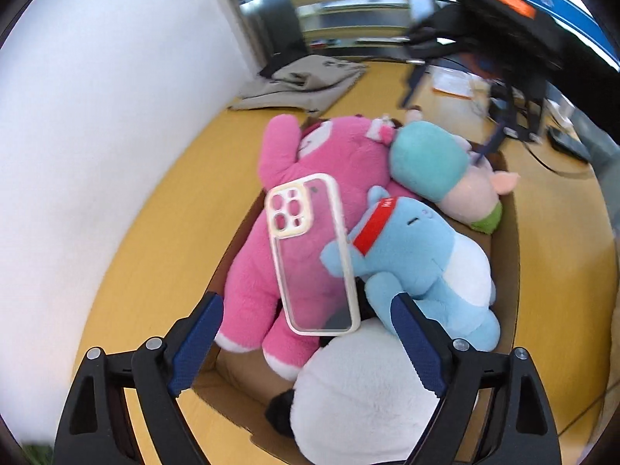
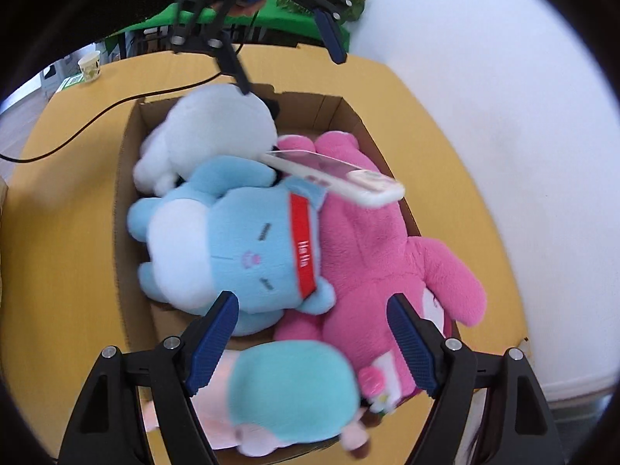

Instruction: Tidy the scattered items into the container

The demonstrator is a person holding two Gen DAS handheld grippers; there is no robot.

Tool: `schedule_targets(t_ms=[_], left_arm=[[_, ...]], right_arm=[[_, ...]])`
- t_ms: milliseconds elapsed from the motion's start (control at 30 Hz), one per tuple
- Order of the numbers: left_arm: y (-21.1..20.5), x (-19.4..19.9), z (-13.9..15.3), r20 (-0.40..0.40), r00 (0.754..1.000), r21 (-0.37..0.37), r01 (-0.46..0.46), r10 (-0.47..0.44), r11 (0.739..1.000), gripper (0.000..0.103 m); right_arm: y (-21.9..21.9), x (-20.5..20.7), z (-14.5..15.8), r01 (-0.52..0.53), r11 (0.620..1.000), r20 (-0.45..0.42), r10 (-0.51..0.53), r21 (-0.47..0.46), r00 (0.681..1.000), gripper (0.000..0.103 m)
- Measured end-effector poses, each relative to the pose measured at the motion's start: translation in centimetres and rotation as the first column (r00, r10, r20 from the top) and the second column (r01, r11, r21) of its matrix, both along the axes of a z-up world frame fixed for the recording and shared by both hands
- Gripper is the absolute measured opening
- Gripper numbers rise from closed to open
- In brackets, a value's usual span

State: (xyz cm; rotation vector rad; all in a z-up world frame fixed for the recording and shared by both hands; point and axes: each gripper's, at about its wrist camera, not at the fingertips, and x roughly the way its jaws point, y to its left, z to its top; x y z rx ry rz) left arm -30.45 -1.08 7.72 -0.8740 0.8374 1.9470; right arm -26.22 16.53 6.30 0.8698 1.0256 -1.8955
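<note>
Between and just beyond the spread, empty left gripper [image 1: 306, 333]: clear phone case [image 1: 310, 252], atop the pink plush [image 1: 310, 178] and blue plush [image 1: 418, 255]. Right gripper [image 2: 312, 333] likewise released, over the cardboard box [image 2: 124, 201]. Packed full with white plush [image 2: 217, 128] and teal-capped plush [image 2: 286, 391]; bare yellow table [image 2: 58, 232] all round.

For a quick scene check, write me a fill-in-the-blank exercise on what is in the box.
1. The clear phone case lies on top of the ____ plush bear.
2. The blue plush wears a ____ headband.
3. The plush toys sit in a ____ box.
4. The left hand-held gripper holds ____.

Missing words: pink; red; cardboard; nothing
</note>
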Motion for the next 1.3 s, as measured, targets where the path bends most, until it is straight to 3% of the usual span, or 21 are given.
schedule_targets(t_ms=[100,200,300,367,433,533,600,700,800,833,933,1067,1167,1300], left_arm=[[-1.6,2.4,1.2,-0.021,0.997,0.108,-0.073,0.076,0.991,0.091],[-3.1,6.2,2.3,-0.036,0.984,0.223,-0.162,0.174,0.961,0.091],[-3.8,10.1,1.9,-0.031,0.939,0.27,-0.323,0.344,0.907,0.092],[-4.1,12.4,0.9,0.031,0.897,0.286,-0.432,0.442,0.855,0.092],[-4.3,14.4,-0.1,0.085,0.842,0.295,-0.531,0.532,0.794,0.092],[-4.4,16.9,-1.5,0.075,0.722,0.29,-0.675,0.688,0.678,0.092],[-4.6,18.8,-2.1,0.108,0.664,0.319,-0.728,0.74,0.606,0.092],[-4.6,21.1,-2.9,0.204,0.625,0.358,-0.764,0.754,0.537,0.092],[-4.0,23.5,-3.7,0.223,0.578,0.39,-0.791,0.785,0.471,0.092],[-3.7,24.3,-4.1,0.234,0.567,0.399,-0.797,0.79,0.454,0.092],[-2.9,26.2,-5.1,0.249,0.563,0.405,-0.8,0.788,0.443,0.092],[-2.1,27.7,-5.5,0.213,0.544,0.394,-0.808,0.811,0.438,0.092],[-1.6,28.5,-5.6,0.214,0.543,0.392,-0.809,0.812,0.438,0.092],[-0.9,29.0,-5.8,0.199,0.55,0.382,-0.806,0.811,0.453,0.092]], right_arm=[[1.1,3.3,0.9,0.052,0.996,-0.023,-0.054,-0.078,0.998,0.08],[1.0,5.6,1.7,0.149,0.975,-0.079,-0.164,-0.164,0.983,0.08],[0.9,7.9,2.5,0.309,0.908,-0.102,-0.349,-0.284,0.932,0.08],[0.7,9.5,2.7,0.399,0.846,-0.105,-0.46,-0.355,0.882,0.08],[0.6,11.0,2.6,0.491,0.757,-0.065,-0.569,-0.432,0.82,0.08],[-0.1,13.1,1.5,0.592,0.654,-0.021,-0.68,-0.471,0.733,0.08],[-0.6,14.8,0.8,0.635,0.6,0.008,-0.723,-0.486,0.69,0.08],[-0.9,16.7,-0.4,0.696,0.514,0.067,-0.779,-0.501,0.623,0.08],[-1.3,18.4,-1.8,0.749,0.422,0.011,-0.868,-0.51,0.497,0.08],[-1.2,18.8,-2.0,0.759,0.399,0.019,-0.88,-0.514,0.475,0.08],[-1.0,20.2,-3.1,0.773,0.356,0.093,-0.879,-0.525,0.468,0.08],[-0.8,21.8,-3.7,0.79,0.343,0.045,-0.905,-0.508,0.422,0.08],[0.0,22.8,-3.7,0.802,0.308,0.09,-0.909,-0.512,0.407,0.08],[0.1,23.8,-3.5,0.802,0.318,0.065,-0.913,-0.506,0.404,0.08]])
